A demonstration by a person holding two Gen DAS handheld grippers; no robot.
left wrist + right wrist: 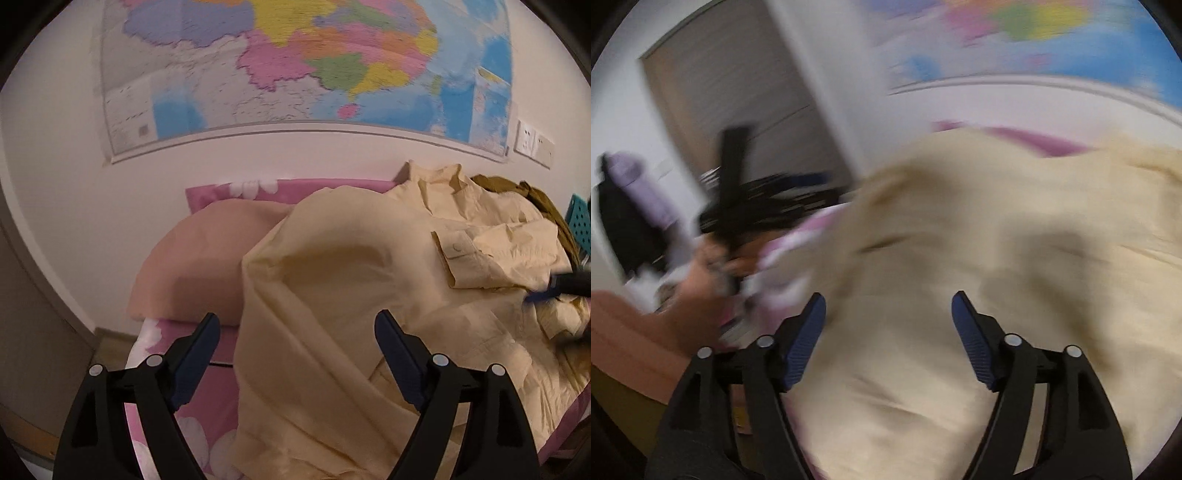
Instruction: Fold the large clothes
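Through the left wrist camera I see my left hand-held gripper (297, 330) released, nothing between its fingers, above a cream shirt (369, 295) spread over a pink flowered bed (218, 402). A peach pillow (192, 266) lies beside the shirt, a map (295, 66) hangs on the wall, and the right gripper's tip shows at the far right edge.

The right wrist view is blurred: my right hand-held gripper (888, 314) is released too, over the same shirt (997, 240).

A big coloured map (306, 66) hangs at twelve o'clock on the white wall (55, 155), wall sockets (533, 142) at two o'clock. Below stands a bed with pink flowered bedding (207, 406). Light is dim, warm.
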